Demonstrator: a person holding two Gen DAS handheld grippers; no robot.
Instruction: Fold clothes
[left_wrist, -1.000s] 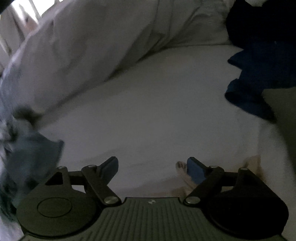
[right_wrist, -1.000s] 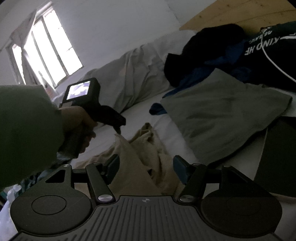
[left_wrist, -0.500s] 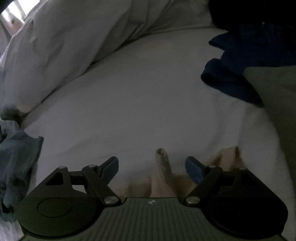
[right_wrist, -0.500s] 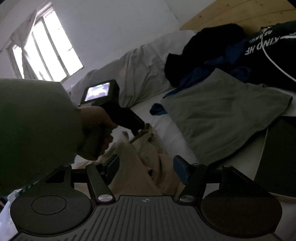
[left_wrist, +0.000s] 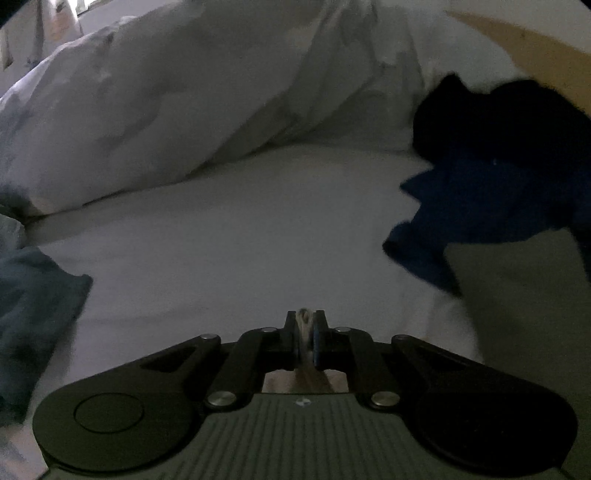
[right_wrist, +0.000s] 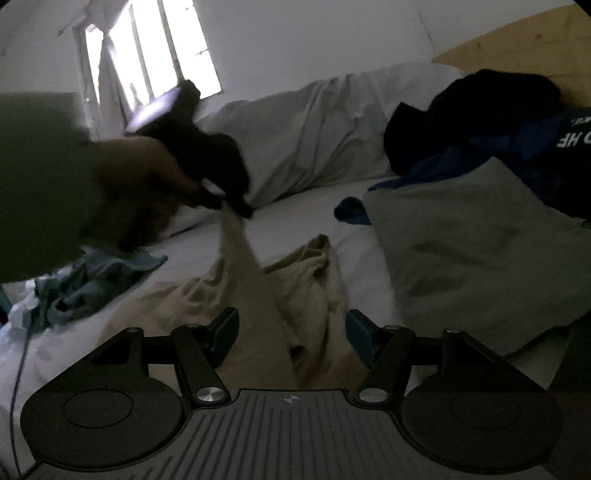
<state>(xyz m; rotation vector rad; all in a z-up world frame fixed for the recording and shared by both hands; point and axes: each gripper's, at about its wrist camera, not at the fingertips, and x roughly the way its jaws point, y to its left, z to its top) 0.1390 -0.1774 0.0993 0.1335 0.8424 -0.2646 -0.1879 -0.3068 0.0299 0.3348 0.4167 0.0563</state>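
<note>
On the bed (right_wrist: 295, 206), the left gripper (left_wrist: 304, 338), jaws just closed, pinches a corner of the crumpled beige garment (right_wrist: 303, 280), the right gripper (right_wrist: 291, 332) gapes empty, so folding seems barely begun.

Left tool (left_wrist: 305, 334) just clamped, apparently raised; right tool (right_wrist: 291, 332) agape.

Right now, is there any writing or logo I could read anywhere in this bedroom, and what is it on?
"HE": white letters, seen upside down and cut off at the picture's edge, on the dark printed garment in the clothes pile.
A line of smaller letters above them is too blurred to read.
Nothing else legible.
</note>
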